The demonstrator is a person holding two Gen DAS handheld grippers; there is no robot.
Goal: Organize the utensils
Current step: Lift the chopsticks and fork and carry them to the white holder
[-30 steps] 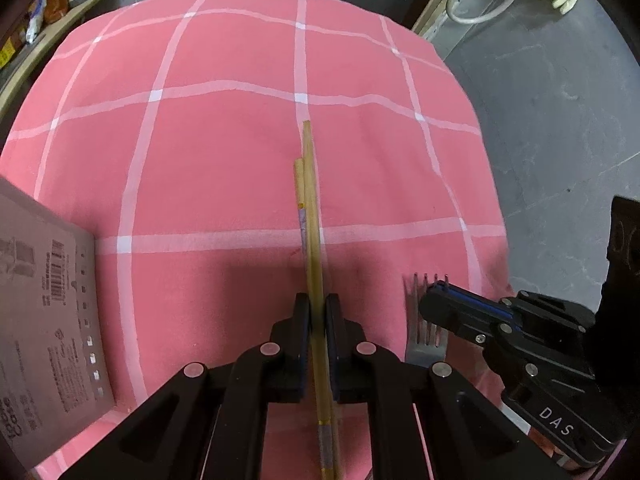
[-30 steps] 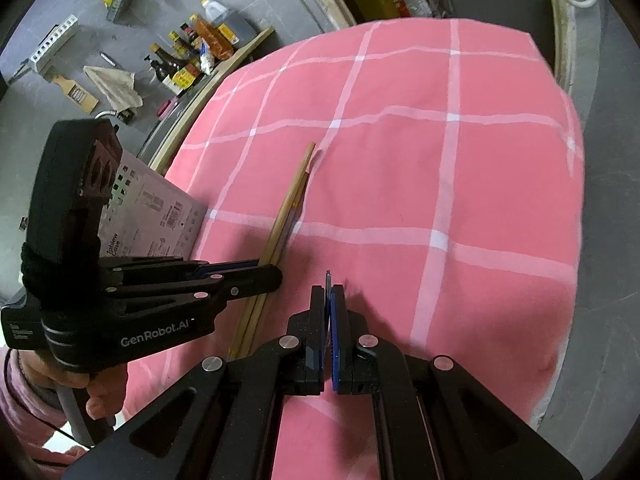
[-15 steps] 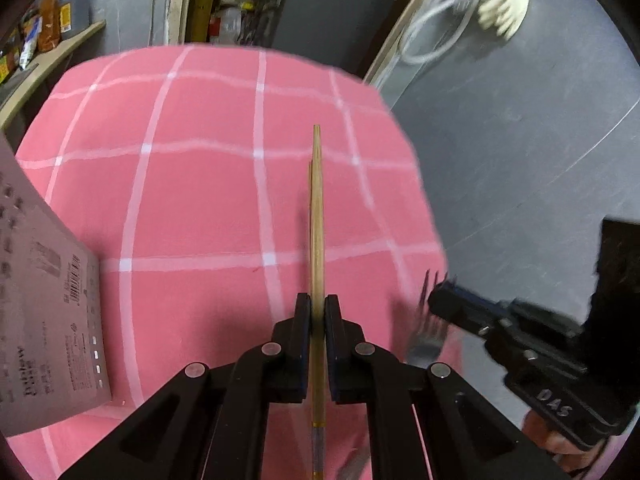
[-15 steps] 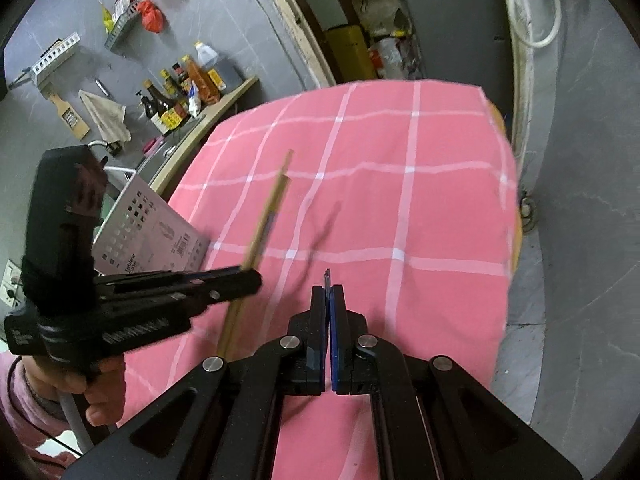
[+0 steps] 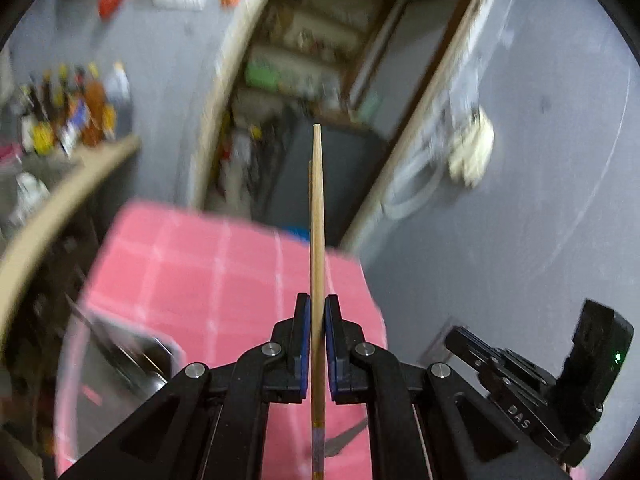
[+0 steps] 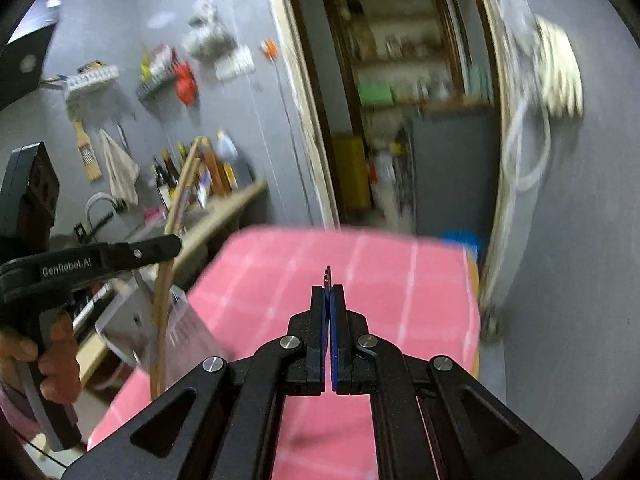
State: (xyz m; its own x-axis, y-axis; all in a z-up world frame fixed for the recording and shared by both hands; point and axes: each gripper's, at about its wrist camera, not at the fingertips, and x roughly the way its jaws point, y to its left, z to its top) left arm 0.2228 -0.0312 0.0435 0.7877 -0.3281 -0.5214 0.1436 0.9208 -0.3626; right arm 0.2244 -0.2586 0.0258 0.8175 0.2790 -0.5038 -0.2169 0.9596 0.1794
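Observation:
My left gripper (image 5: 317, 308) is shut on a pair of wooden chopsticks (image 5: 317, 216) and holds them raised, pointing up and away above the pink checked tablecloth (image 5: 208, 276). The left gripper (image 6: 170, 242) and the chopsticks (image 6: 176, 208) also show at the left of the right wrist view. My right gripper (image 6: 329, 292) is shut on a metal fork (image 6: 327, 272), whose tines stick out past the fingertips. In the left wrist view the right gripper (image 5: 460, 336) is at the lower right, and the fork's handle (image 5: 344, 436) shows blurred below my fingers.
A clear container with a metal insert (image 5: 120, 356) stands at the table's left edge, also in the right wrist view (image 6: 160, 328). A counter with bottles (image 6: 200, 176) runs along the left wall. An open doorway with shelves (image 6: 400, 80) lies beyond the table (image 6: 360, 264).
Both grippers have lifted off the table and tilted upward, carrying the chopsticks and the fork. The views now show the room beyond the table. The container has come into view at the left.

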